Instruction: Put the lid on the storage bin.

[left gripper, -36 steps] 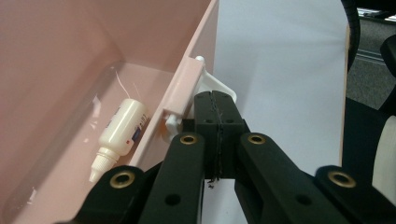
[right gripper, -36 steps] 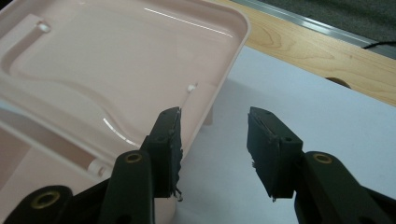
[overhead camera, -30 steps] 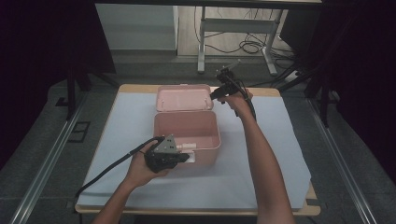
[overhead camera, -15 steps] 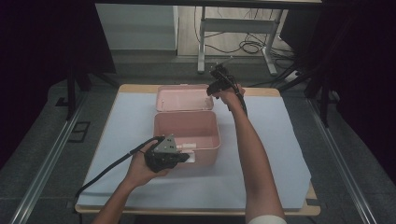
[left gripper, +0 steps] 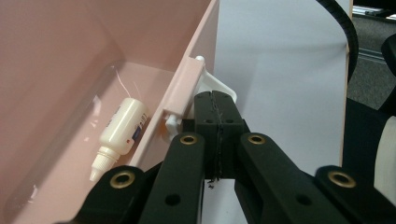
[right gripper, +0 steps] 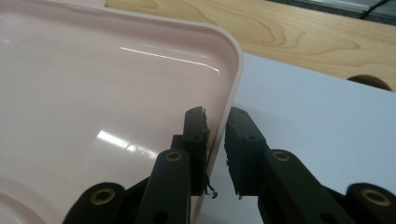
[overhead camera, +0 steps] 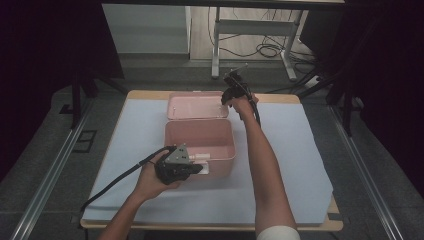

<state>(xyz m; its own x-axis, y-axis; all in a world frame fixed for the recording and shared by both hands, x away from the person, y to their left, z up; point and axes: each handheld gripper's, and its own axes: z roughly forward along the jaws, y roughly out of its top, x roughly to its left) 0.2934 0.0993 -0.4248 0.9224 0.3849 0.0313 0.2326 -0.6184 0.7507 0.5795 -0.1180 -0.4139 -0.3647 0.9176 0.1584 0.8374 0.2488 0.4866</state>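
A pink box (overhead camera: pixel 220 164) stands open mid-table, its lid (overhead camera: pixel 195 106) lying back flat behind it. Inside lies a small white dropper bottle (left gripper: pixel 122 126) against the box's wall (left gripper: pixel 70 56). My left gripper (overhead camera: pixel 197 167) sits at the box's front wall, its jaws pressed together (left gripper: pixel 215 95) on the white latch tab (left gripper: pixel 228 91). My right gripper (overhead camera: pixel 226 97) is at the lid's right edge. Its jaws (right gripper: pixel 215 119) have just been closing and straddle the lid's rim (right gripper: pixel 236 79). The inner pad touches the rim; a thin gap remains at the outer pad.
A white sheet (overhead camera: pixel 300 150) covers the wooden table (right gripper: pixel 303 32), with bare sheet on both sides of the box. Dark floor, metal rails and a desk frame (overhead camera: pixel 216 45) lie beyond the far edge.
My right hand has moved left and down onto the lid's right edge, and its jaws have narrowed around the rim. The left hand and the box have stayed put.
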